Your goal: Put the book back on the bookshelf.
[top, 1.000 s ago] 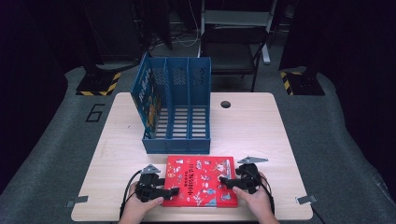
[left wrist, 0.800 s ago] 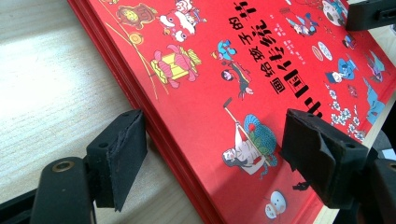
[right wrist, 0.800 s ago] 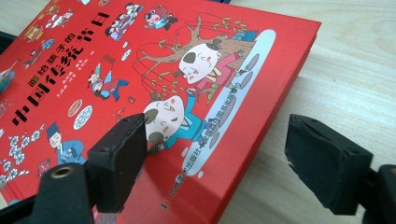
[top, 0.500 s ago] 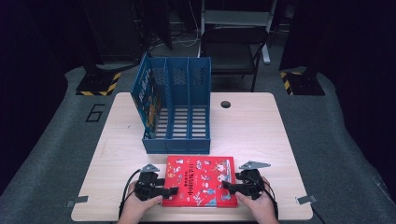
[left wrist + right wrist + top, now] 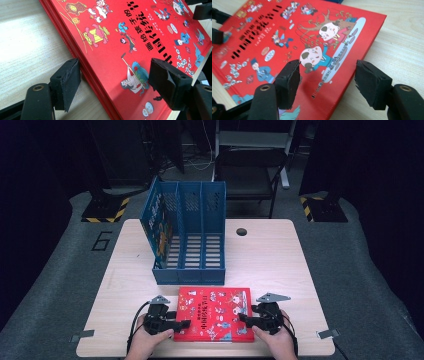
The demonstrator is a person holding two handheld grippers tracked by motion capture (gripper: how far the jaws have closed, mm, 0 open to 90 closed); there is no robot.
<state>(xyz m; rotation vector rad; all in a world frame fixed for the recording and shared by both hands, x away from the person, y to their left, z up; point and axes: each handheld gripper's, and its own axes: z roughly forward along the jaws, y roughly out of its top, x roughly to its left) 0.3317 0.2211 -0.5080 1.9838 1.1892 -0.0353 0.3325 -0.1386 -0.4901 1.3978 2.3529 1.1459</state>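
Red picture book [image 5: 214, 314] lies flat at the surface's [image 5: 270, 255] near edge, just before a blue file rack [image 5: 189, 237]. Left gripper [image 5: 182, 324] and right gripper [image 5: 243, 319] straddle its side edges, jaws open. Next, likely: close and lift together.

the red book [image 5: 214, 314] has a hard cover with a smooth, slightly glossy printed finish that catches light along its surface [image 5: 287, 37]; its edge shows stacked paper pages. the table [image 5: 270, 255] looks like pale wood laminate, matt, with a fine grain. the left gripper [image 5: 115, 85] and right gripper [image 5: 327, 82] have jaws of matt black plastic faced with rough, foam-like black pads, worn at the edges, fixed with small metal rivets. the blue file rack [image 5: 192, 240] is moulded plastic with slotted walls, faintly shiny.
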